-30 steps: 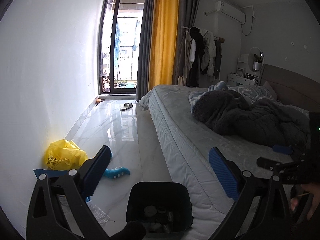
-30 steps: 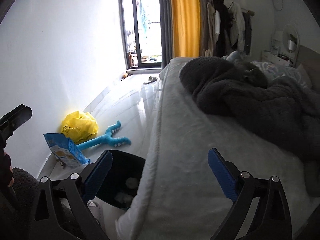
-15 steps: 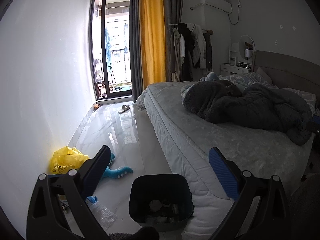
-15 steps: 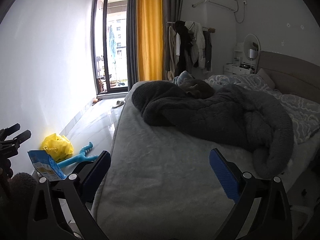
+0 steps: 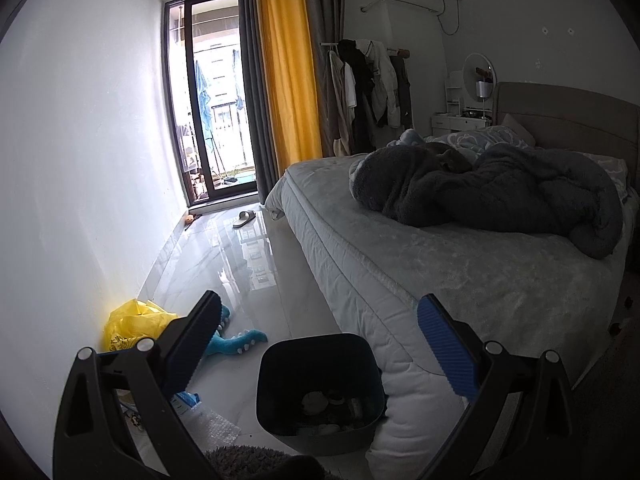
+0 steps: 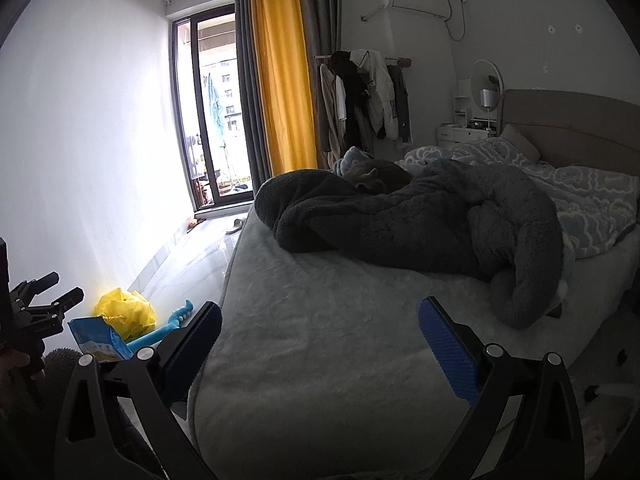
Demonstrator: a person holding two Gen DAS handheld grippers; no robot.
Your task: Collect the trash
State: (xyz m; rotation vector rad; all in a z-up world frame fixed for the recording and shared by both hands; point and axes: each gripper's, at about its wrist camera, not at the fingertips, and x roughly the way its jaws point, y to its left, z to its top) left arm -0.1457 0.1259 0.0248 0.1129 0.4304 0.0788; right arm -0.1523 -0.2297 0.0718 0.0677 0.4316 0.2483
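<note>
The left hand-held gripper (image 5: 318, 330) is spread wide with nothing between its blue pads. The right hand-held gripper (image 6: 320, 332) is likewise open and empty, and faces the bed (image 6: 320, 320).

Floor litter occupies the lower left of the left wrist view:
- a crumpled yellow plastic bag (image 5: 128, 326) against the wall;
- a blue snack packet (image 6: 98, 338), seen beside the bag in the right wrist view;
- a sheet of bubble wrap (image 5: 214, 426) at lower centre-left.

The dark trash bin (image 5: 320, 388) stands at lower centre, touching the mattress edge, with scraps already inside.

All litter lies left of the bin and below-left of the left gripper, which is judged nearer. The bubble wrap is the closest item.

A blue dinosaur toy (image 5: 236, 340) lies beside the bag and may obstruct a grasp there.
</note>
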